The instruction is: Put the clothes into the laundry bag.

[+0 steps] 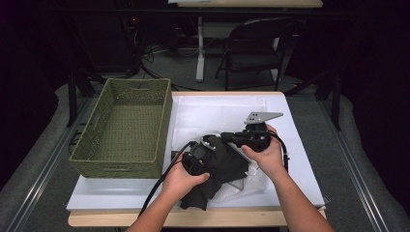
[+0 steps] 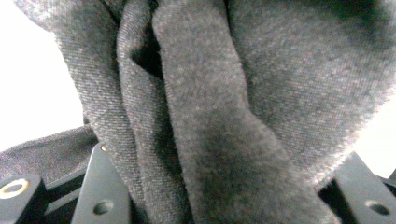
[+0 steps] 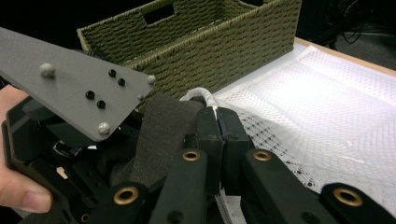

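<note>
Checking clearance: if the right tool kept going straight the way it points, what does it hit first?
Probably the left tool and the dark cloth it holds, just past the right tool tips, which are shut on the white mesh bag. The green wicker basket sits beyond; depth is unclear.

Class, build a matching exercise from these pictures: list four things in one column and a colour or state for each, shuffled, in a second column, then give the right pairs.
Column 1:
1. basket
2. dark cloth
3. right gripper
4. mesh bag

Column 2:
A. white netting, lying on the table
B. jaws pressed together on a white edge
C. green, woven
D. bunched between the left gripper's jaws

Pairs: 1-C, 2-D, 3-B, 4-A
</note>
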Demonstrator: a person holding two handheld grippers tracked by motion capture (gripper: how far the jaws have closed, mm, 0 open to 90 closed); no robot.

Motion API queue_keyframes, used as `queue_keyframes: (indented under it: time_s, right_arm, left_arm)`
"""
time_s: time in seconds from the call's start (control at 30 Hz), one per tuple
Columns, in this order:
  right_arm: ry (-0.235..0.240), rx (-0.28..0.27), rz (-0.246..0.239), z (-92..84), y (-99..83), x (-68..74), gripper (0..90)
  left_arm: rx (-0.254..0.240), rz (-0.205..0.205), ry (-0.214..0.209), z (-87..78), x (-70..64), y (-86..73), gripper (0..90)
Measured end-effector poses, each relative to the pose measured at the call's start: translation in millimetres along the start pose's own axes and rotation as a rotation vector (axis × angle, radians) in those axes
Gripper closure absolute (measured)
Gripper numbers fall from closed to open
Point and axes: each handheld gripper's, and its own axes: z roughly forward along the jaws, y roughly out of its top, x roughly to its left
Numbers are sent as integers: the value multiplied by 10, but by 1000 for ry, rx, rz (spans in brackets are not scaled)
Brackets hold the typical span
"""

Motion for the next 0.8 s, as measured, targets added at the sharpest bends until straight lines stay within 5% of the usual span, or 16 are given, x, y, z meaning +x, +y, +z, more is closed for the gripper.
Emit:
queue_keyframes:
  time_s: [0.27,0.43,0.8]
  right_arm:
    - [-12,9,29,44,-51,-48,892]
    - [-7,-16,38,24,-48,-60,892]
    - [-1,-6,30,-23,-32,-11,892]
  left_arm:
    - [4,-22,-11,229,-6,32,444]
    - [29,2,-9,336,-47,36,405]
    - [-5,-61,-39,385,26,-1,314]
